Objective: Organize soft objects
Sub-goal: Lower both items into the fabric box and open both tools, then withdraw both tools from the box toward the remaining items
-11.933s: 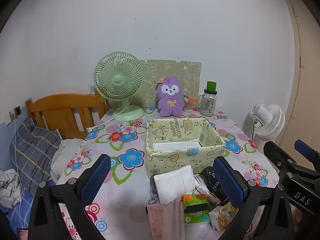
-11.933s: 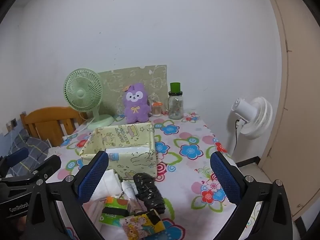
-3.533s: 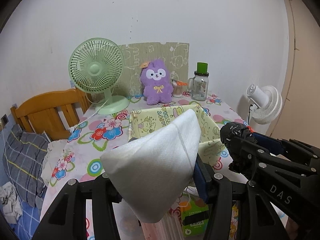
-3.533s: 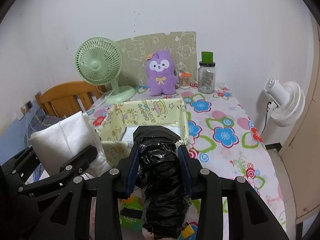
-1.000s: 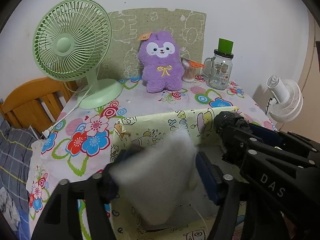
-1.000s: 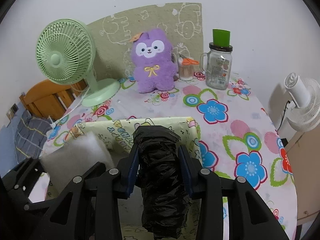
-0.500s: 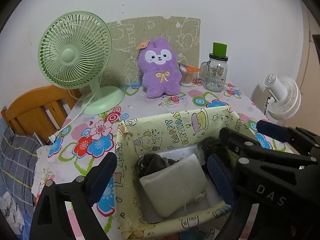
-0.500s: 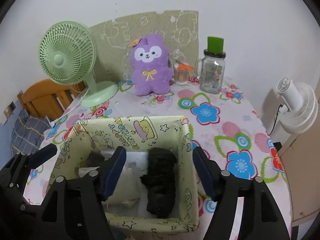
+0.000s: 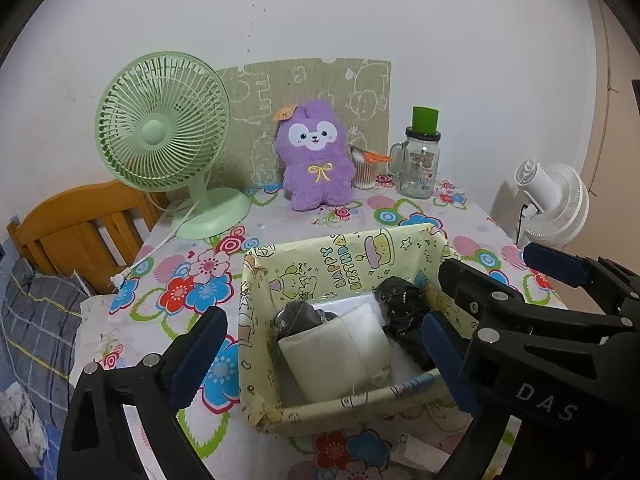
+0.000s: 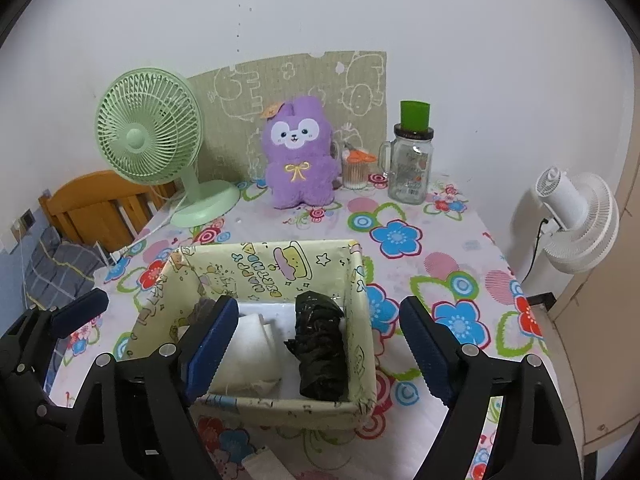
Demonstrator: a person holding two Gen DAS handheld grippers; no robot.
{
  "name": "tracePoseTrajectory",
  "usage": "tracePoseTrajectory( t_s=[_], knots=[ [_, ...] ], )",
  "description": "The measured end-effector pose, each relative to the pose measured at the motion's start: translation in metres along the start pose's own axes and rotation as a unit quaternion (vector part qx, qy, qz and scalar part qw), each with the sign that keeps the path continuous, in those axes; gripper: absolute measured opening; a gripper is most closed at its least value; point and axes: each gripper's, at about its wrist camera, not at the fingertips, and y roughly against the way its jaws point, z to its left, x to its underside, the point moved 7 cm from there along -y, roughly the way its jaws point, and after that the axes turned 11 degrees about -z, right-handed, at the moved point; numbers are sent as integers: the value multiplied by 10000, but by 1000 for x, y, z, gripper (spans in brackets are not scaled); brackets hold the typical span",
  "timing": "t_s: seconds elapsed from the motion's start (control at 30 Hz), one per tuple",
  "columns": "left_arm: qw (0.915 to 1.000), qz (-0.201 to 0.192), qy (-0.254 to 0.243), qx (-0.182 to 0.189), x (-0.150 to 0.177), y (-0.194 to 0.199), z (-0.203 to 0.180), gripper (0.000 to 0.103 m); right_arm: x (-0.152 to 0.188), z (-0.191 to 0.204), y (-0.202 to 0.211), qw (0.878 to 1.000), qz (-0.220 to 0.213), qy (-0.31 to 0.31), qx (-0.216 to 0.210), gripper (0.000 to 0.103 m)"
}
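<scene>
Both tongs, left and right, are opening empty over the flowered tablecloth by a white wall.

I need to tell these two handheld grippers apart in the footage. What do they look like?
Both look alike: black plastic frames with silver bolts and ribbed blue pads. The left gripper and the right gripper differ only by visible lettering: white "DAS" shows on the right one's frame in the left wrist view.

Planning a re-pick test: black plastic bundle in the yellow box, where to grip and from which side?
Grip the black plastic bundle across its middle, coming from above. It lies lengthwise beside the yellow box's right wall with the white pad on its other side, so only the top is exposed; probably a narrow fit.
</scene>
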Motion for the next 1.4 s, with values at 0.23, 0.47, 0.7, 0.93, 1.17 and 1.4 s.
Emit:
tracePoseTrajectory(
  t_s=[0.23,0.47,0.7,0.93,1.17,1.4],
  knots=[
    [9999,-107,-39,-2,-2,18,-4,101,-1,-2,22,9998,-173,23,67,90],
    [9997,-218,-54,9,-1,36,-8,102,-1,-2,42,9995,-288,35,79,92],
    [9996,-290,-4,12,4,52,-9,103,2,0,60,9993,-370,47,66,94],
    [9993,-366,10,2,8,68,-10,103,6,0,78,9989,-464,53,103,95],
    [9991,-431,17,-51,13,83,-12,103,12,0,93,9985,-522,52,130,95],
    [9990,-422,64,-107,22,92,-11,103,19,0,105,9983,-560,42,138,96]
  ],
)
